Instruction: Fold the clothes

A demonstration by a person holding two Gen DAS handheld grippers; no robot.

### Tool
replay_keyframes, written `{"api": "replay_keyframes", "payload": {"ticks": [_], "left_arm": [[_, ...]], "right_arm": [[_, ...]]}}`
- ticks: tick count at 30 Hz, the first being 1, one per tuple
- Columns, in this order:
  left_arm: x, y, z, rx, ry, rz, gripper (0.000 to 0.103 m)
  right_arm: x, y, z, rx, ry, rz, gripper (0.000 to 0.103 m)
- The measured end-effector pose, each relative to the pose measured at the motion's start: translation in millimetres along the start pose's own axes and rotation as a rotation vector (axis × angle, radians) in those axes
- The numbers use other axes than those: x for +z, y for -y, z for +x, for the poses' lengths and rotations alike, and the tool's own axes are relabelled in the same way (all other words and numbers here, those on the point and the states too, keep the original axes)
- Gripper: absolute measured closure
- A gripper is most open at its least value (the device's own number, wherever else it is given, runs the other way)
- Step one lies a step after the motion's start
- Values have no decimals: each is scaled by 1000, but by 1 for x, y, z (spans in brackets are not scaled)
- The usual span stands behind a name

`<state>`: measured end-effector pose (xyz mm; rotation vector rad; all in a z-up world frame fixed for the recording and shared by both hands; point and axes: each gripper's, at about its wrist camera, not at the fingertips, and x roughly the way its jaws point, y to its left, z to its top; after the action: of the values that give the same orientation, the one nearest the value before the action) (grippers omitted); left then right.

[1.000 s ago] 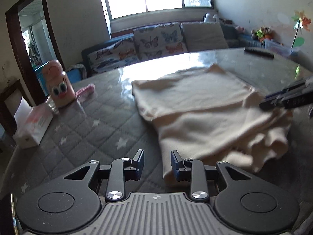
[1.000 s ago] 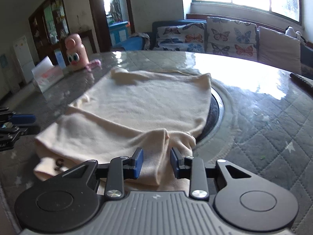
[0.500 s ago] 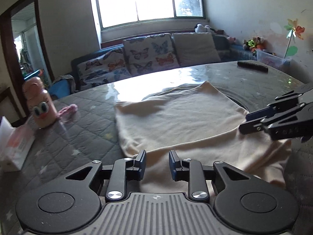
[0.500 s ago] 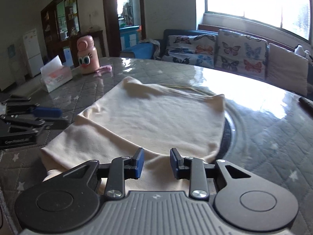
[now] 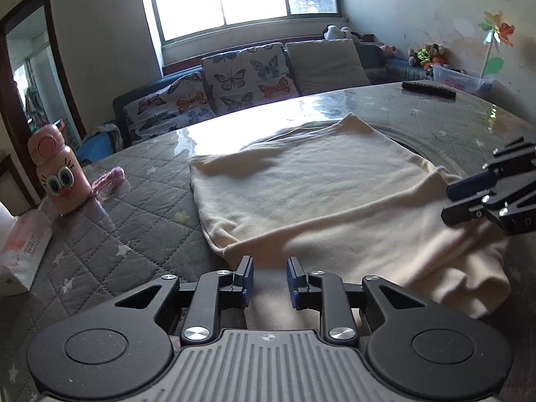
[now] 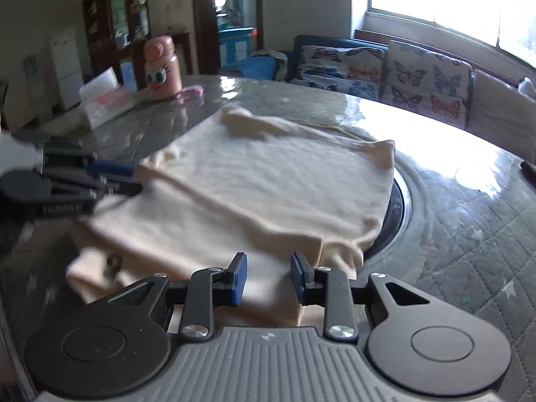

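A cream garment [image 5: 315, 194] lies folded on the round grey quilted table [image 5: 134, 227], with thicker bunched layers along its near edge. My left gripper [image 5: 269, 278] hovers over the garment's near left corner. Its jaws stand a little apart, cloth lies under the gap, and the pads press on nothing. My right gripper [image 6: 269, 276] hovers over the near right corner [image 6: 338, 251], also slightly open above the cloth. Each gripper shows in the other's view: the right gripper [image 5: 447, 202] over the right edge, the left gripper [image 6: 135, 179] at the left edge of the garment [image 6: 268, 181].
A pink cartoon-faced bottle [image 5: 58, 181] and a tissue pack [image 5: 20, 251] stand at the table's left, with a small pink item [image 5: 109, 179] beside them. A black remote [image 5: 428, 88] lies far right. The garment overlaps a dark turntable rim [image 6: 400, 201]. A sofa [image 5: 241, 80] stands behind the table.
My left gripper has slid from the bare table onto the garment's near left corner and its jaws have narrowed slightly. The right gripper has rolled a little and stayed over its corner.
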<state>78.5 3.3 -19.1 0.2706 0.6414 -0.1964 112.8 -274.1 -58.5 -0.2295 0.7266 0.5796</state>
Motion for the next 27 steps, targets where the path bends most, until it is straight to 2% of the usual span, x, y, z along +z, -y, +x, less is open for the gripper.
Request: {"api": "replay_keyframes", "payload": {"ticks": [11, 13, 15, 22, 23, 24, 26, 27], "left_arm": [[-35, 16, -55, -39, 49, 212, 73], [-42, 20, -61, -51, 57, 254, 64], [-47, 26, -62, -61, 62, 291, 62], [-53, 51, -50, -82, 97, 377, 62], [-52, 53, -49, -88, 103, 379, 63], [-52, 54, -47, -93, 108, 381, 63], [-51, 56, -44, -105, 117, 380, 69], [-49, 56, -44, -110, 119, 371, 75]], "right_arm": [[-12, -3, -23, -35, 15, -35, 74], [-12, -3, -28, -32, 18, -36, 74], [-14, -4, -31, -32, 13, -47, 74], [-20, -8, -43, -34, -3, -96, 73], [-21, -9, -45, -33, -3, -104, 72], [-21, -10, -48, -32, -2, -113, 64], [-22, -12, -53, -31, -2, -129, 56], [-23, -14, -55, -26, -4, -144, 56]]}}
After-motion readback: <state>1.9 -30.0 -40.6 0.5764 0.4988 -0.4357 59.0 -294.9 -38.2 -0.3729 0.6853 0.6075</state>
